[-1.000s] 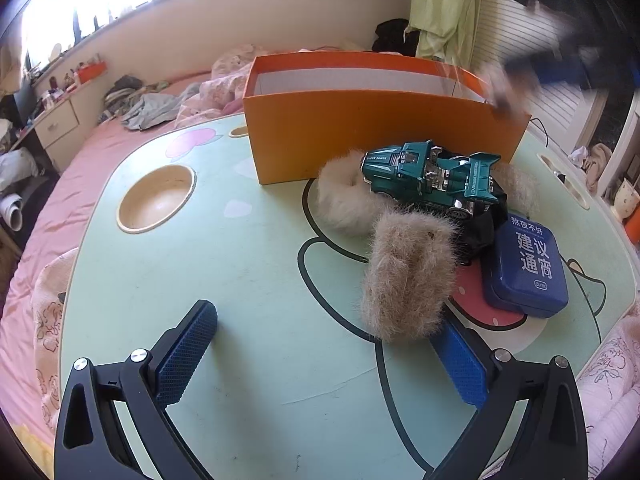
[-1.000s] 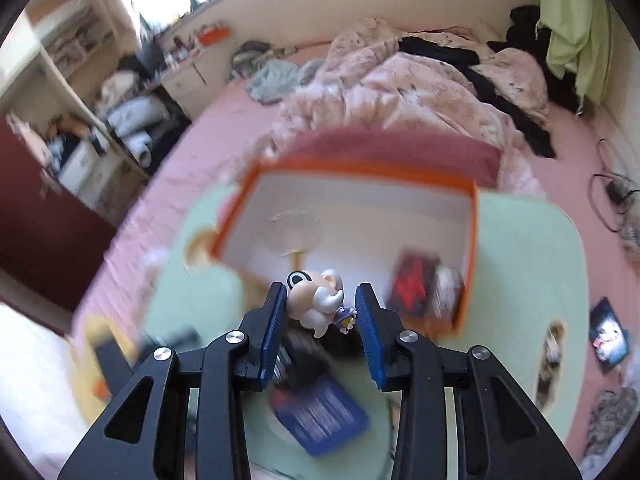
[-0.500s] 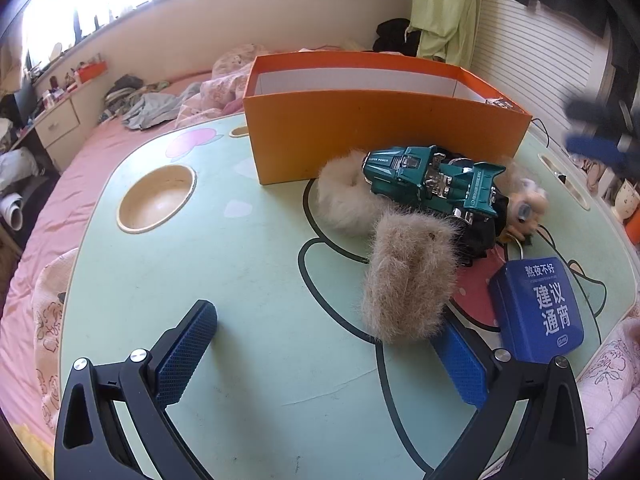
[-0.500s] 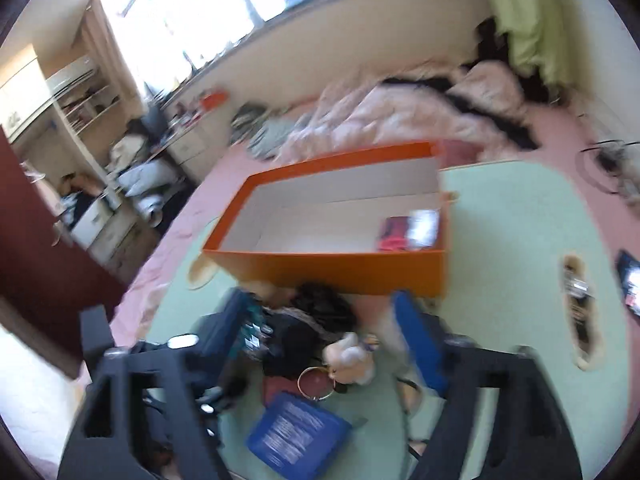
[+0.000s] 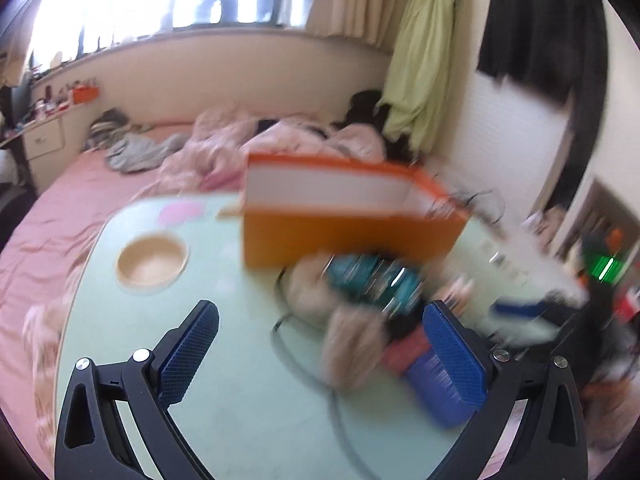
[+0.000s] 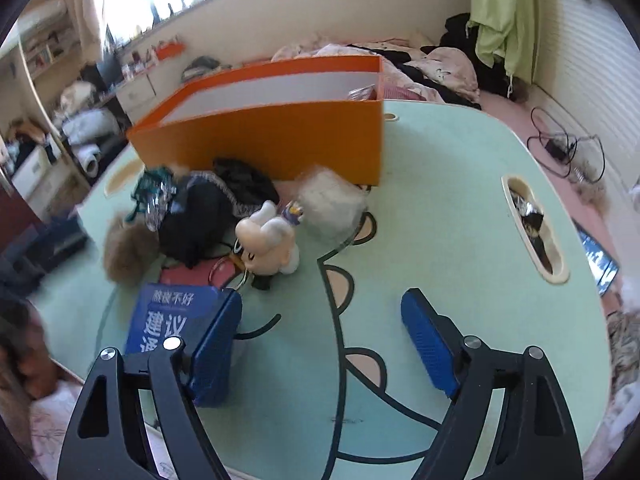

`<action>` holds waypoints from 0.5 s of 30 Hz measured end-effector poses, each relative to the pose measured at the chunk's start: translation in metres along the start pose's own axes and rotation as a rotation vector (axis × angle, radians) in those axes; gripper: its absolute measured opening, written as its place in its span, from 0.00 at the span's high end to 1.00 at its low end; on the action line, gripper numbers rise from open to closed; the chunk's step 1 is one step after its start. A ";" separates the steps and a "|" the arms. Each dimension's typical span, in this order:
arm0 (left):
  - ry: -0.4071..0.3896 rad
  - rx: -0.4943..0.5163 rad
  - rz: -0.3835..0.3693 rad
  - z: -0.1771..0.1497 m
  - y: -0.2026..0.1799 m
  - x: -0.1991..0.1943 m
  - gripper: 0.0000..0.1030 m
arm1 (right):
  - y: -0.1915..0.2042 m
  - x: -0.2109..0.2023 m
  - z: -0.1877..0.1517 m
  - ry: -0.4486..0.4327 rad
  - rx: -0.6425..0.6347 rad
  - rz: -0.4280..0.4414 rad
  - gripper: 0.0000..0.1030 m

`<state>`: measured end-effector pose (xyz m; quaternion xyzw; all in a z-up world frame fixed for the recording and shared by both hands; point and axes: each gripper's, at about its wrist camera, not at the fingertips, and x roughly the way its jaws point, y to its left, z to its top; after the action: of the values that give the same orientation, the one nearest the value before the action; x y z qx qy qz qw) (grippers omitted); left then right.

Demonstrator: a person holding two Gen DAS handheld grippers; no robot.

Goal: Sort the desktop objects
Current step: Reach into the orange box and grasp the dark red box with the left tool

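Observation:
An orange box (image 6: pixel 280 144) stands on the pale green table (image 6: pixel 460 240); it also shows in the left wrist view (image 5: pixel 344 236). In front of it lie a white figurine keychain (image 6: pixel 268 240), a teal toy car (image 6: pixel 154 192), black cloth (image 6: pixel 200 220), brown fur (image 6: pixel 124 252), a white fluffy piece (image 6: pixel 332 204) and a blue tin (image 6: pixel 172 320). My right gripper (image 6: pixel 324 340) is open and empty above the table, its left finger beside the tin. My left gripper (image 5: pixel 320 348) is open and empty, facing the blurred pile with the teal car (image 5: pixel 372 280).
A round wooden cup recess (image 5: pixel 152 264) is at the table's left. A slot (image 6: pixel 532 228) with small items is at the right edge. A bed with pink bedding (image 5: pixel 80 200) lies behind the table. Cables (image 6: pixel 564 148) lie on the floor at right.
My right gripper opened and let go of the white figurine, which now lies on the table before the box, and it pulled back low. My left gripper lifted and moved, blurring its view.

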<state>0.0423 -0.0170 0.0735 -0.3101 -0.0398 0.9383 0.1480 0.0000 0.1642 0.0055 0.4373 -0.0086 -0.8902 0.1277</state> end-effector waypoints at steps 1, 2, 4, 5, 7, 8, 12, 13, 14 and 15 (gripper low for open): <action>0.001 0.012 -0.015 0.015 -0.006 0.000 0.03 | 0.001 0.000 0.000 0.000 -0.010 0.001 0.20; 0.006 0.032 -0.024 0.034 -0.015 0.002 0.03 | 0.002 -0.001 0.000 -0.001 -0.017 0.004 0.20; 0.060 0.069 -0.036 0.066 -0.030 0.016 0.05 | 0.003 -0.001 -0.001 -0.002 -0.023 0.005 0.20; 0.106 0.076 -0.049 0.083 -0.036 0.030 0.11 | 0.002 -0.002 -0.002 -0.003 -0.022 0.006 0.20; 0.212 0.073 -0.083 0.107 -0.045 0.064 0.30 | -0.002 -0.005 -0.003 -0.006 -0.017 0.012 0.20; 0.284 0.072 -0.100 0.116 -0.050 0.087 0.45 | -0.003 -0.006 -0.003 -0.008 -0.015 0.014 0.20; 0.528 0.009 -0.149 0.120 -0.062 0.170 0.61 | -0.002 -0.012 -0.003 -0.013 -0.007 0.023 0.20; 0.567 -0.011 -0.156 0.117 -0.063 0.184 0.63 | -0.002 -0.013 -0.003 -0.015 -0.004 0.025 0.20; 0.600 -0.029 -0.157 0.113 -0.064 0.198 0.64 | 0.000 -0.015 -0.004 -0.016 0.000 0.026 0.20; 0.621 -0.041 -0.155 0.108 -0.066 0.208 0.64 | 0.000 -0.016 -0.004 -0.018 0.005 0.030 0.20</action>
<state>-0.1641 0.1102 0.0527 -0.5808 -0.0353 0.7836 0.2180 0.0120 0.1687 0.0156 0.4293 -0.0185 -0.8920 0.1401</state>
